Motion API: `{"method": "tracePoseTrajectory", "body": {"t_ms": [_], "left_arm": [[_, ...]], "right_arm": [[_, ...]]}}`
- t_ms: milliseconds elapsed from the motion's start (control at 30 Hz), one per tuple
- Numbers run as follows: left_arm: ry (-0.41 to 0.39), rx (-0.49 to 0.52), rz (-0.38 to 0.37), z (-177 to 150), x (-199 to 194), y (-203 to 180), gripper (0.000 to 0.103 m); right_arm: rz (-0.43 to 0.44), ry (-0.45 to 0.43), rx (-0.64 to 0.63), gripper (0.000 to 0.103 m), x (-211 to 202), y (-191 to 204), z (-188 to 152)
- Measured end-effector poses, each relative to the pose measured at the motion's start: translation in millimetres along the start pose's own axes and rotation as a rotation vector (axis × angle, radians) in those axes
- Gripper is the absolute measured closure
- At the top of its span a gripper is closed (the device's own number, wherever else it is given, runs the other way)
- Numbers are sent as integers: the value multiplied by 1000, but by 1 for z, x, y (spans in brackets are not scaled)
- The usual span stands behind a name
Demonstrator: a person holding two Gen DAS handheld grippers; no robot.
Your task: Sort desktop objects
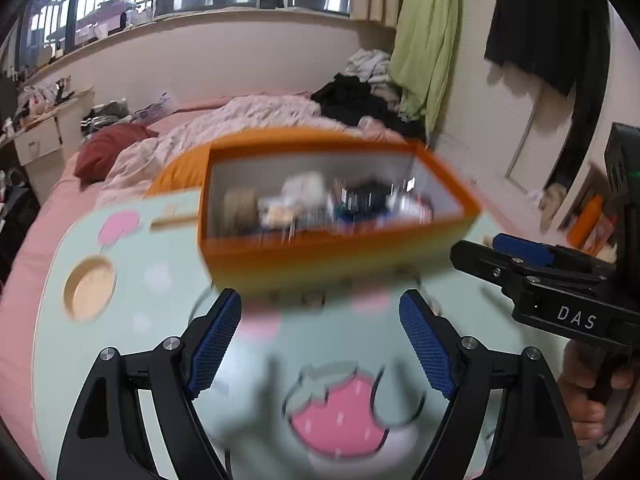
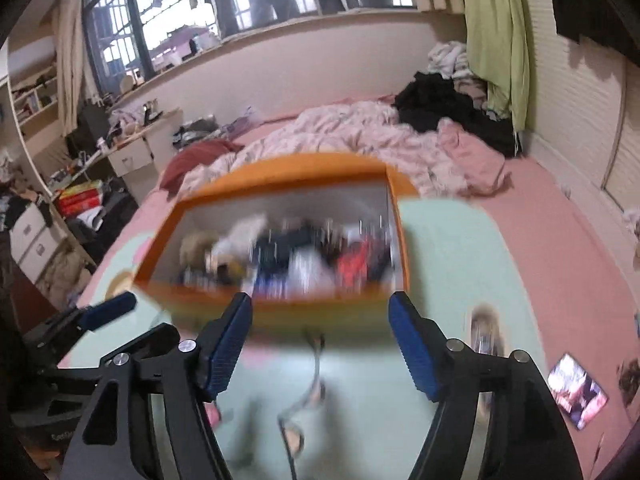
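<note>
An orange box point(image 1: 320, 252) with several blurred small items inside stands at the far side of a mint-green lap table point(image 1: 168, 344). My left gripper point(image 1: 320, 344) is open over the table, short of the box, with nothing between its blue pads point(image 1: 216, 344). The right gripper point(image 1: 492, 256) shows at the right of that view, held by a hand point(image 1: 580, 408). In the right wrist view the same box point(image 2: 280, 304) is just beyond my open right gripper point(image 2: 320, 344). A thin dark object point(image 2: 312, 380), too blurred to identify, lies on the table below the jaws.
The table has a round cup recess point(image 1: 89, 294) at its left and a strawberry print point(image 1: 340, 416). It stands on a pink bed point(image 2: 560, 264) with a rumpled duvet point(image 2: 360, 136) and dark clothes point(image 2: 448, 112). A printed card point(image 2: 576, 390) lies on the bed to the right.
</note>
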State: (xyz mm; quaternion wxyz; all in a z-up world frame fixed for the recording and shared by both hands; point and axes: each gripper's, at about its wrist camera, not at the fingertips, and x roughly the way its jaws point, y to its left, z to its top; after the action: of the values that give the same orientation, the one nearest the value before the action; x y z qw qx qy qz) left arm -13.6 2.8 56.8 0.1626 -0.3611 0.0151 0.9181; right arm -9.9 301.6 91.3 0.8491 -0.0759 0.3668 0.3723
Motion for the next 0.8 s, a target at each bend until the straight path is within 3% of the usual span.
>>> {"method": "tracePoseTrajectory", "body": {"t_ms": [100, 200, 233, 300, 367, 400, 467, 800], "left_arm": [[26, 8, 33, -20, 5, -1, 22], [92, -45, 48, -35, 22, 9, 22], [72, -40, 72, -39, 23, 9, 19], [69, -36, 133, -42, 25, 8, 16], [74, -40, 154, -44, 27, 9, 11], [75, -34, 168, -44, 28, 8, 9], [95, -53, 189, -42, 30, 12, 0], [81, -51, 189, -48, 33, 15, 0]], "right_arm": [[-20, 56, -21, 32, 9, 2, -28], [-62, 72, -63, 32, 15, 8, -49], [-69, 86, -67, 31, 18, 9, -55], [-105, 80, -86, 25, 18, 11, -65], [-117, 101, -100, 5, 20, 12, -70], [-111, 100, -107, 0, 21, 12, -72], [-122, 83, -127, 0, 19, 13, -76], [-131, 58, -138, 0, 20, 15, -82]]}}
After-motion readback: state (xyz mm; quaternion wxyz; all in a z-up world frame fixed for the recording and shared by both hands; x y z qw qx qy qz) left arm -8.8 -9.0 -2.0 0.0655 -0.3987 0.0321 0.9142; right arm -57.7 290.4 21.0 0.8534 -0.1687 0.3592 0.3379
